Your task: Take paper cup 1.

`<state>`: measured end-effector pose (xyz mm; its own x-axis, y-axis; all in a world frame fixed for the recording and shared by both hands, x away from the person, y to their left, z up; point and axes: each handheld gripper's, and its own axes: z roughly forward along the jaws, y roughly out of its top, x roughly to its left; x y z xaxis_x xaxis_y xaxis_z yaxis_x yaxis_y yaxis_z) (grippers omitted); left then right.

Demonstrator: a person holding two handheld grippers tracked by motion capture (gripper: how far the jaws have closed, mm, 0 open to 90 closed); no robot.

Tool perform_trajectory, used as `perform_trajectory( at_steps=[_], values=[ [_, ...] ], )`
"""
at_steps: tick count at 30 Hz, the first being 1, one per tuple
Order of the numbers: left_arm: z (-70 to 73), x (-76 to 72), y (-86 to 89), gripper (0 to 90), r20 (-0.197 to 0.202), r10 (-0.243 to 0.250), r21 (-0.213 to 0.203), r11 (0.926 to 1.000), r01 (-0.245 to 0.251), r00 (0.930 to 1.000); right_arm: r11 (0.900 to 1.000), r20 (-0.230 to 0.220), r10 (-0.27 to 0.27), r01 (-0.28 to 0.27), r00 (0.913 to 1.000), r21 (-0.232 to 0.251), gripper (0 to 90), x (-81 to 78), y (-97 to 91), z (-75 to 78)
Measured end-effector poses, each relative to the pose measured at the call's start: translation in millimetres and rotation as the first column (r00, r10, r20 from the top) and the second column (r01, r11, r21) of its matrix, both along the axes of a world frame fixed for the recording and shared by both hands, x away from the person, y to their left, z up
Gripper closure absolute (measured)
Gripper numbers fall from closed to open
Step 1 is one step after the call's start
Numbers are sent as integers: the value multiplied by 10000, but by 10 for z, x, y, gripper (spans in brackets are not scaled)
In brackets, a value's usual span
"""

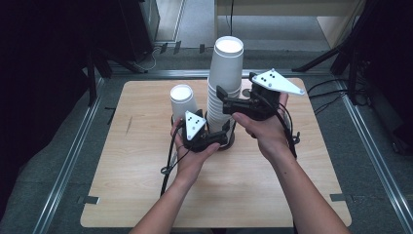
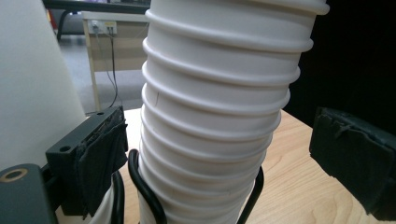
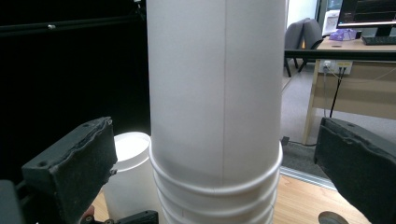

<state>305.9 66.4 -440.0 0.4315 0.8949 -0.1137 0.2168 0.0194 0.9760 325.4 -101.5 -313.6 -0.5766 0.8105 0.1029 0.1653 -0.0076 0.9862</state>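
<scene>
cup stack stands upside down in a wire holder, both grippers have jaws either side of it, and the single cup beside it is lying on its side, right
Not quite: the single cup stands upright, upside down, as the high view shows. The cup stack, wire holder, left gripper and right gripper are as you say.

Left claw (image 1: 225, 130) and right claw (image 1: 221, 97), both agape, facing inward.

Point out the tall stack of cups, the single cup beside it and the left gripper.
stack of cups (image 1: 226, 73), high view, side of the top cup.
single cup (image 1: 184, 103), high view, its side wall.
left gripper (image 1: 227, 130), high view, between its jaw tips.
</scene>
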Motion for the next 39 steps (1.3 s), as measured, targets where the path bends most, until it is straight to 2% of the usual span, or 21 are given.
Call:
perform_trajectory(
  at_steps=[17,20,25,39],
  values=[
    [13,104,-134,63,8,205,-2,9998,-205,9998,9992,-100,-395,394,9992,-44,0,184,164,31],
    [11,119,-148,66,13,317,1,9995,-317,9995,9990,-81,-445,444,9990,-82,58,215,181,17],
    [12,143,-141,106,8,467,-123,9988,-467,9989,9989,8,-450,450,9990,-89,106,238,195,8],
    [15,193,-183,70,41,600,-104,9981,-599,9982,9986,197,-498,501,9986,-178,120,271,235,22]
  ],
)
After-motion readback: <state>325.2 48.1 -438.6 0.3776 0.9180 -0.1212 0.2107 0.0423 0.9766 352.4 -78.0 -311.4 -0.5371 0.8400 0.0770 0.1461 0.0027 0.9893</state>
